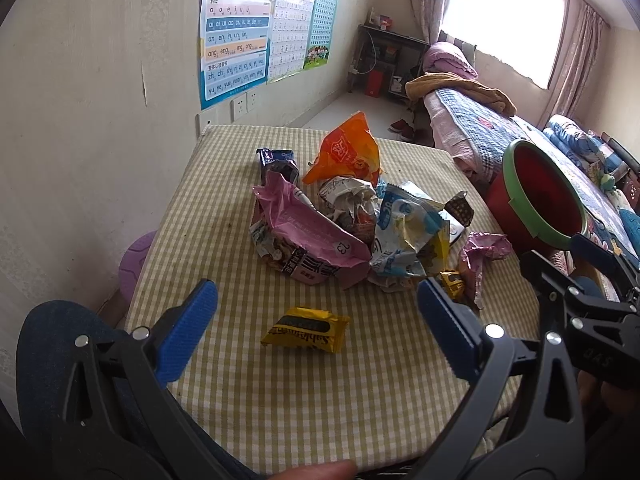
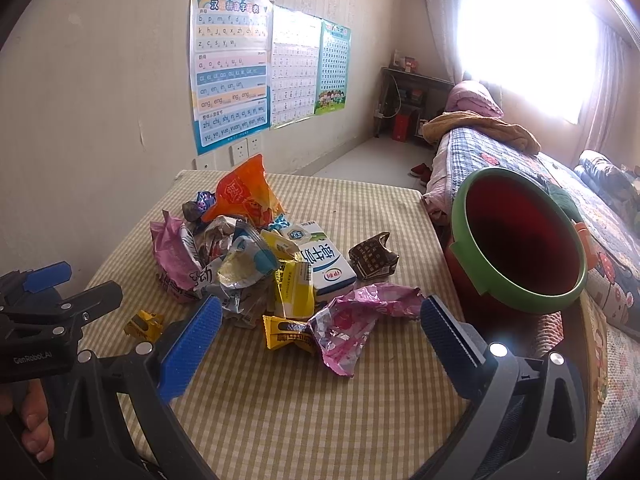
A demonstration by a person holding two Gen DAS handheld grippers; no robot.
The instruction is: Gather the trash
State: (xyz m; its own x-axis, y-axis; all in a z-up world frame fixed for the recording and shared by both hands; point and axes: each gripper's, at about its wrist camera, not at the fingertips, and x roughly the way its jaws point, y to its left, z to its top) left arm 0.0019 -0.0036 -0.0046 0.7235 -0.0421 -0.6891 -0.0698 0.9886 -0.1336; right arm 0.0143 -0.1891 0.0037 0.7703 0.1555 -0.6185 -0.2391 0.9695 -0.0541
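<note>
Both my claws hang wide open and empty over the checked bench (image 1: 280, 400): left claw (image 1: 316, 320) just short of a small yellow wrapper (image 1: 306, 330), right claw (image 2: 320, 334) facing a crumpled pink wrapper (image 2: 352, 320). Beyond them lies the trash heap (image 1: 340, 220), and the red bin (image 2: 520, 240) stands off the bench's right edge.
</note>
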